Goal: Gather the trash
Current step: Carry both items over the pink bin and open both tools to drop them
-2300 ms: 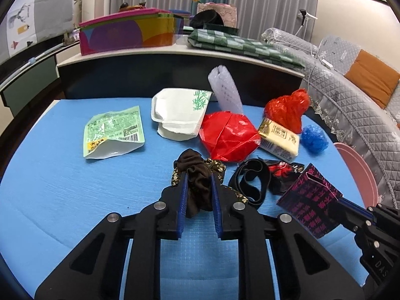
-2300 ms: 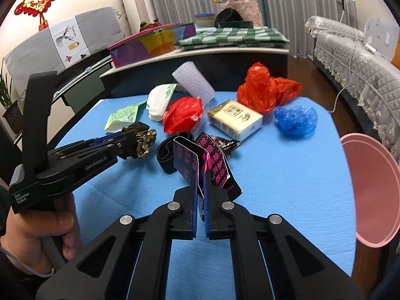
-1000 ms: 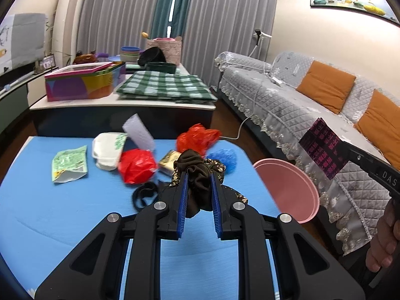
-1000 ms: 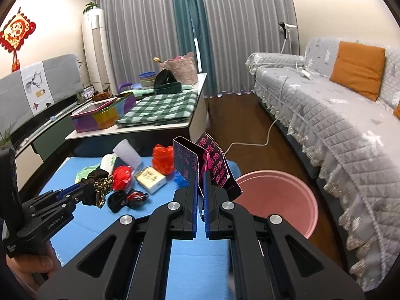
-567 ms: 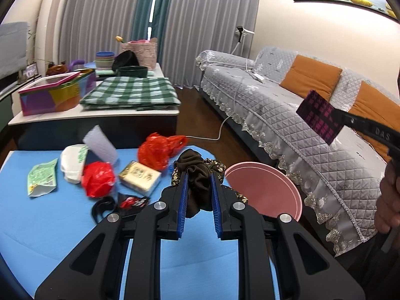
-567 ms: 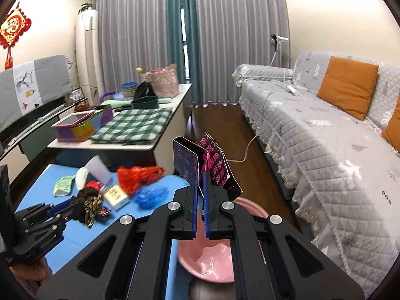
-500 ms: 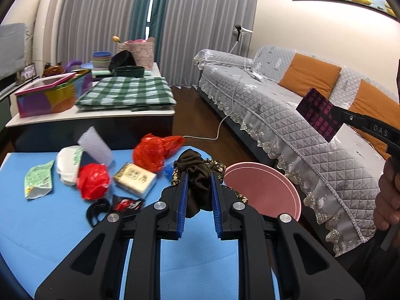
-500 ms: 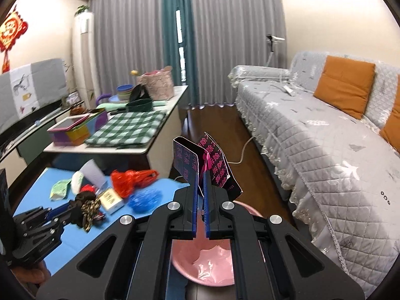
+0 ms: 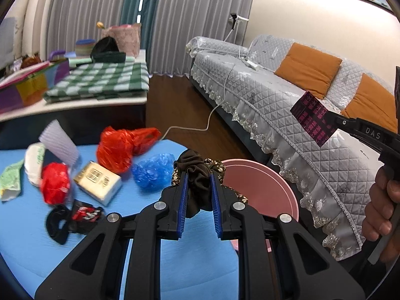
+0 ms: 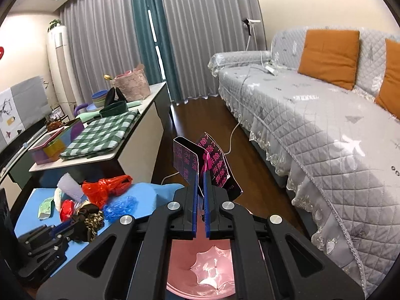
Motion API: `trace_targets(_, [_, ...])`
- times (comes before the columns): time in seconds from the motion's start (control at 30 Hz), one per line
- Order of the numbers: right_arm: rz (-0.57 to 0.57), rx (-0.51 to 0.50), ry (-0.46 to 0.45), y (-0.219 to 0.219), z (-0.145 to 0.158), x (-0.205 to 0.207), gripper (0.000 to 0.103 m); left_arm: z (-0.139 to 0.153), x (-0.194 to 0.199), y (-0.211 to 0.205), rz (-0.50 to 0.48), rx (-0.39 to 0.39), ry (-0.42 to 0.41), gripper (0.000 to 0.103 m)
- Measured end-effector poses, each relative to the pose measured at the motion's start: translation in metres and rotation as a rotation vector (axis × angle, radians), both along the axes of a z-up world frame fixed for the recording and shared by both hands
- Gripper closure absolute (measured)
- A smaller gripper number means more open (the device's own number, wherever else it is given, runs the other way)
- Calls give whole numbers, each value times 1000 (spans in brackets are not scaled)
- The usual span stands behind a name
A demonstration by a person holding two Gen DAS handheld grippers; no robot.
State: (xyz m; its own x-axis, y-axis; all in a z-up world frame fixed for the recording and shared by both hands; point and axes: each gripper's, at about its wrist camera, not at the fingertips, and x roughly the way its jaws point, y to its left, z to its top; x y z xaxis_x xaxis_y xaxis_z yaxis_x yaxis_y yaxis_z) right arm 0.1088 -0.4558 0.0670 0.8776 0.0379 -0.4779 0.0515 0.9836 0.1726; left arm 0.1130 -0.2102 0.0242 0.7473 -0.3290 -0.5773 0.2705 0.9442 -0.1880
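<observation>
**Both grippers loaded, now at the pink bin**

L→R, left wrist view: green snack wrapper (image 9: 10, 182), white pouch (image 9: 33, 161), ribbed plastic sheet (image 9: 58, 140), red bag (image 9: 53, 182), black band (image 9: 56, 225), yellow box (image 9: 97, 183), orange-red bag (image 9: 120, 150), blue bag (image 9: 153, 172) all lie on the blue table (image 9: 30, 245), uncollected.

Left gripper (image 9: 198, 195): jaws narrow, clamped on a dark scrunchie (image 9: 197, 175). Approx 2 s ago it hung low over the pile; now it is up near the table's R edge w/ the pink bin (image 9: 270, 190) just beyond its tips.

Right gripper (image 10: 200, 202): jaws nearly closed, pinching a black-and-pink printed carton (image 10: 202, 165). 2 s ago it was over the table; now bin interior (image 10: 210, 267) sits directly below, lined w/ clear film.

Meaning: carry phase looks done for R; release should drop the carton in. L likely needs a bit more travel rightward first.

Room: sofa (image 10: 325, 130) skirt is close on bin's R side; table edge touches or nearly touches bin on L — can't tell which. Open floor behind bin. The 2 grippers are near each other over a smallish opening, so staggered drops seem safer.
</observation>
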Motion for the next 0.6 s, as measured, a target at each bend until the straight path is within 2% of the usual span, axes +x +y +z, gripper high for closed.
trace_targets(0.17, [-4,5,48,-7,-18,16,98,-13,12,-10,-2,-6,9,85])
trace_targets(0.27, [-9,21,65,-13,-24,21,98,-13,14,-22,-32,0,-10,85])
trace_targets(0.53, [-20,18,96,-22,-38,27,98,-21,26,-73,-112,6,7,85])
trace_targets(0.6, [-21,28,102,-24,-39,29,95,-23,28,-83,-134,12,11,85])
